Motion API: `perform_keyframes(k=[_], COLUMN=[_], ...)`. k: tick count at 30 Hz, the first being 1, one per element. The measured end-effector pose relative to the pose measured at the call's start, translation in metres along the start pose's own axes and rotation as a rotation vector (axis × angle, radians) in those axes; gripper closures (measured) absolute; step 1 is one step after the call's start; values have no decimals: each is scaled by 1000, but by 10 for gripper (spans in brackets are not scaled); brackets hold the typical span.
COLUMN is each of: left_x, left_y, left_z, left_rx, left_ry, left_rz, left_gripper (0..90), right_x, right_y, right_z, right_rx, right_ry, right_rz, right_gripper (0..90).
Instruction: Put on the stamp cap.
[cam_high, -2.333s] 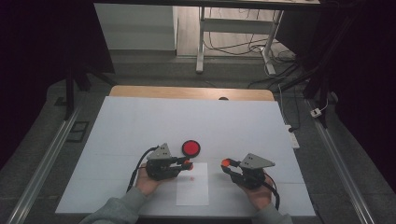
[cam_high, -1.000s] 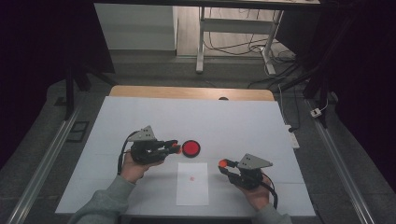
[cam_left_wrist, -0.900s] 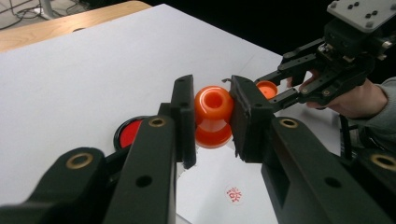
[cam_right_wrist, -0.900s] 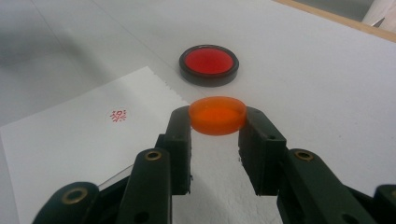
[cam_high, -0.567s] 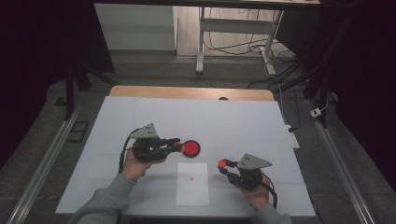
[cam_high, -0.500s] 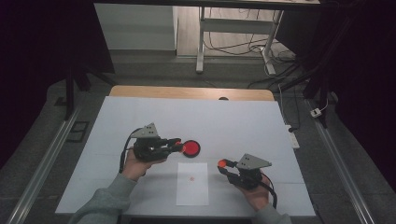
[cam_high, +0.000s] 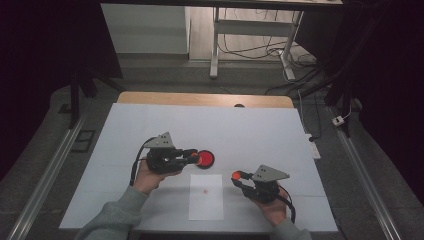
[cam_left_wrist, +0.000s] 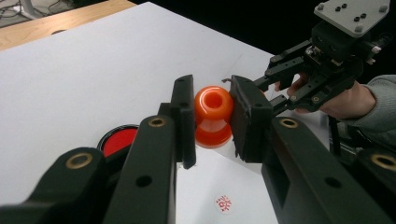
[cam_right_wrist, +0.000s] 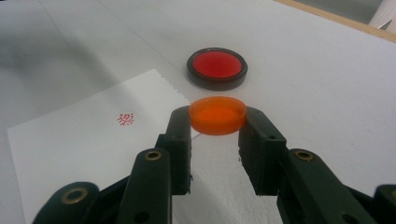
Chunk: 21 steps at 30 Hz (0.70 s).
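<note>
Left gripper (cam_left_wrist: 212, 122) clamps orange stamp (cam_left_wrist: 213, 115); right gripper (cam_right_wrist: 217, 128) pinches orange cap (cam_right_wrist: 217, 115).
Risk: stamp tilts in jaws, missing red ink pad (cam_high: 205, 159) or smudging paper sheet (cam_high: 206, 196).

The paper sheet (cam_right_wrist: 88, 135) bears a red stamp mark (cam_right_wrist: 125, 118) (characters unreadable).

Glossy orange spool-shaped plastic stamp (cam_left_wrist: 213, 116); flat translucent orange round lid (cam_right_wrist: 217, 115). Round ink pad (cam_right_wrist: 216, 68): red centre, black rim. White paper sheet (cam_right_wrist: 79, 140) bears a small red imprint (cam_right_wrist: 125, 118) (pattern illegible).
</note>
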<state>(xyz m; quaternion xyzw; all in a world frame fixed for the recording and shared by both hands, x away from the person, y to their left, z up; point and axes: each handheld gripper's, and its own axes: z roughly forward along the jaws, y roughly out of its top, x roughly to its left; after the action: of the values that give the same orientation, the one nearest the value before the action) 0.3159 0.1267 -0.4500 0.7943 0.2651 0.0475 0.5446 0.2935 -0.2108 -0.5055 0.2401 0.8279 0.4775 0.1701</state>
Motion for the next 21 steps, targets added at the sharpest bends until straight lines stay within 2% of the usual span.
perform_keyframes(k=[2,13,14,21], left_x=[0,-3,-3,-4], left_y=[0,0,0,0], left_z=[1,5,5,7], left_rx=[1,3,4,9], left_ry=[-1,-13,-14,-19], left_rz=[0,4,4,8], left_gripper=[719,718,718,718], right_x=[1,7,7,10], right_y=[1,5,5,7], right_z=[0,6,6,11], right_rx=[3,-12,0,-4], right_ry=[-7,22,17,30], right_rz=[-4,-11,-17,-16], right_gripper=[646,645,646,645])
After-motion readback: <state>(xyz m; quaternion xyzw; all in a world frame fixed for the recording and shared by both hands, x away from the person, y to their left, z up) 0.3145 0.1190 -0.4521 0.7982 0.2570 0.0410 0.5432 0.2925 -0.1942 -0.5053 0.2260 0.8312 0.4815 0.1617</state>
